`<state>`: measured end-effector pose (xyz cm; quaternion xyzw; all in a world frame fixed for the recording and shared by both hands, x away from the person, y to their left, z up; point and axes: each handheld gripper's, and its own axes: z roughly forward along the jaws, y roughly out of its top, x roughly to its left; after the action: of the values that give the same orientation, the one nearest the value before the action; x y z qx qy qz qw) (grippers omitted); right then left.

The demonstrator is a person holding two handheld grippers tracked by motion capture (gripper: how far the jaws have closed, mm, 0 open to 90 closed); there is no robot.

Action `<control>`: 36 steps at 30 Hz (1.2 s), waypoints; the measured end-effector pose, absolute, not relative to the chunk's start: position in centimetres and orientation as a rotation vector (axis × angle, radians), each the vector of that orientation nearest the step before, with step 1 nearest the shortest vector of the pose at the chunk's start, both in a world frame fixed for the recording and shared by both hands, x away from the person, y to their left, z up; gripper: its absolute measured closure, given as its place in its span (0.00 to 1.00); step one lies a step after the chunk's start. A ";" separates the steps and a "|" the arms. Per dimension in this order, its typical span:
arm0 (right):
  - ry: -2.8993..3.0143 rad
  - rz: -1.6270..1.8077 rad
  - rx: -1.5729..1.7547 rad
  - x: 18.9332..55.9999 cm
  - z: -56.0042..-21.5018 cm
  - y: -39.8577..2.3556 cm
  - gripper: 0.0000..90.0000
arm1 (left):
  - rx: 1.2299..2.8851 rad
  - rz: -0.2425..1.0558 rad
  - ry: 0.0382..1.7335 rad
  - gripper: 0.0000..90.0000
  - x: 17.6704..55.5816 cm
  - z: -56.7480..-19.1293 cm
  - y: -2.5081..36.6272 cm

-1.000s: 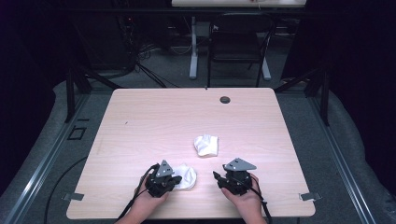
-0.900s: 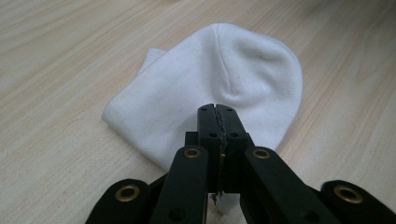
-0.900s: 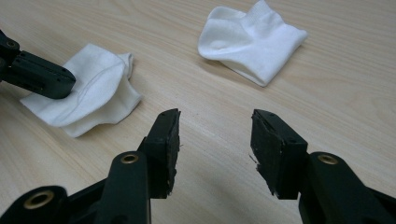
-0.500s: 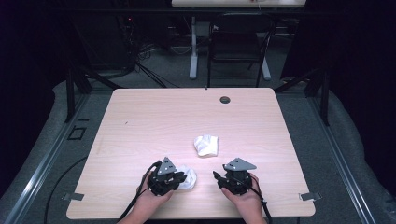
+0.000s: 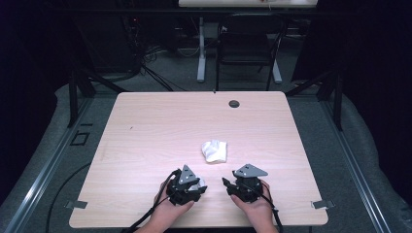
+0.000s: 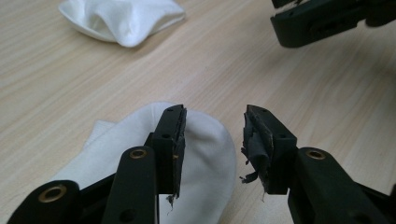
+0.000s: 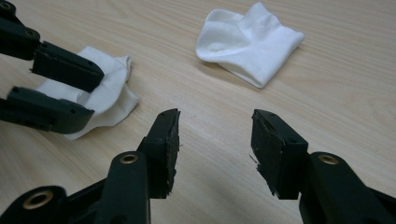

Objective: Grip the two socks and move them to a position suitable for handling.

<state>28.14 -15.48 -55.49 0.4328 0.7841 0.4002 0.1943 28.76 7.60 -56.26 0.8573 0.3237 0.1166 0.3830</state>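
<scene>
White socks are seen apart: near sock [image 6: 205,154] under the spread-jawed left gripper [image 6: 212,135], far sock [image 7: 247,39] untouched; right gripper [image 7: 215,140] gapes, nothing held.

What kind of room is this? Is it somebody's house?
Probably not a house; it looks like a lab or workshop. A bare wooden table stands inside dark curtains, cables trail on the grey floor, and an office chair waits behind.

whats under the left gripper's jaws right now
A white sock lies flat on the table under the open left gripper, its rounded end poking past the jaw tips. The jaws cover its near part. A second sock lies apart, farther off.
</scene>
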 end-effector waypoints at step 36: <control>2.452 1.164 0.986 28.3 -56.4 -7.6 1.00 | 2.008 0.299 0.859 0.98 27.8 -53.5 12.2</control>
<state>28.27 -7.58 -56.42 0.3388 0.8421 0.4000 0.1266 27.81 12.24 -53.53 0.8128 0.3478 0.1211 0.4514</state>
